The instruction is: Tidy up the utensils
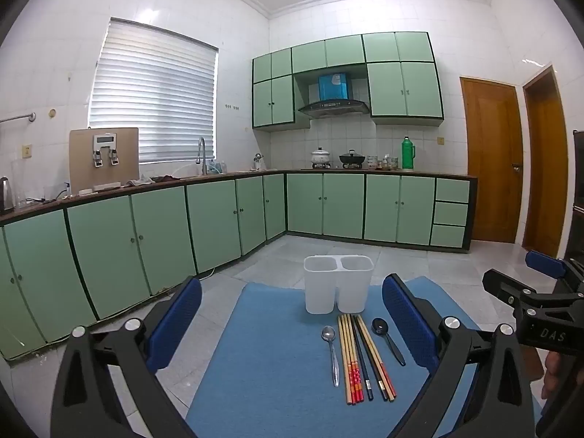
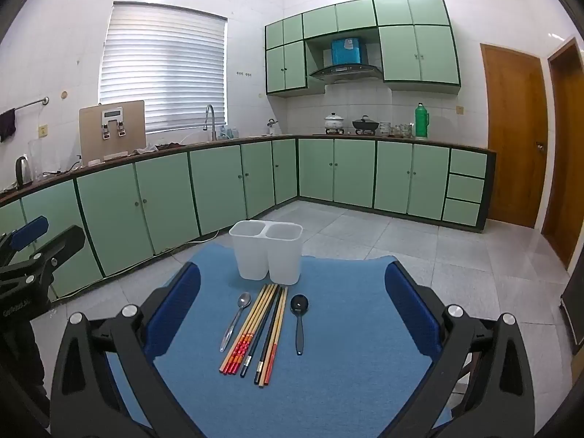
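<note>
Nothing is picked up yet, so sorting has not begun. Both the left hand-held gripper (image 1: 292, 323) and right hand-held gripper (image 2: 292, 301) hover spread and empty over the blue mat (image 2: 346, 346). Ahead lie a metal spoon (image 2: 235, 319), chopsticks (image 2: 255, 332) and a black spoon (image 2: 299, 323); beyond stands the empty two-compartment holder (image 2: 266, 250). Next, I judge, a gripper must descend onto one utensil.

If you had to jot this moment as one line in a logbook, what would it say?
left gripper: open, empty | right gripper: open, empty | metal spoon, chopsticks, black spoon: on blue mat | two-compartment holder: empty
</note>
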`<state>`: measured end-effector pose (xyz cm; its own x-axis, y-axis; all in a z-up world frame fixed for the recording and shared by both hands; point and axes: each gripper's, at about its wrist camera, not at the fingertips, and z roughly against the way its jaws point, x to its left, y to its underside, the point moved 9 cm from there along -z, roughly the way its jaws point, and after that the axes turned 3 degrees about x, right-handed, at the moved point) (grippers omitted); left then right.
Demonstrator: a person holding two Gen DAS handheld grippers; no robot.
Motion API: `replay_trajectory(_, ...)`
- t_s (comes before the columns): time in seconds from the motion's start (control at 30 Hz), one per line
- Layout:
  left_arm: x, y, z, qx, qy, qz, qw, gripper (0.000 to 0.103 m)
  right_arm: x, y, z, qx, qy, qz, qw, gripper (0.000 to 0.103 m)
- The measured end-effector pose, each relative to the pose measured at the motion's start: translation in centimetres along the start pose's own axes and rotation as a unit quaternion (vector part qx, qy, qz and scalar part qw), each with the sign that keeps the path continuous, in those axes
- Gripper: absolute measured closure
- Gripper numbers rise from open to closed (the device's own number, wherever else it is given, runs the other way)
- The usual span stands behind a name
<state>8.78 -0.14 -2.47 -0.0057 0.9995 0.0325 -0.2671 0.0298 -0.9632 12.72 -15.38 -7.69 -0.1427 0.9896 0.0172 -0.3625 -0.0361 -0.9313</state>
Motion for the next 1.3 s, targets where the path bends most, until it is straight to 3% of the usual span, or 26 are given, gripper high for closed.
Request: replay_trajectory(1.3, 0.56, 0.32, -0.04, 0.002, -0.001, -0.003, 1.0, 0.006, 0.06, -0.14, 0.45, -0.001, 0.003, -0.009, 1.0, 0.005)
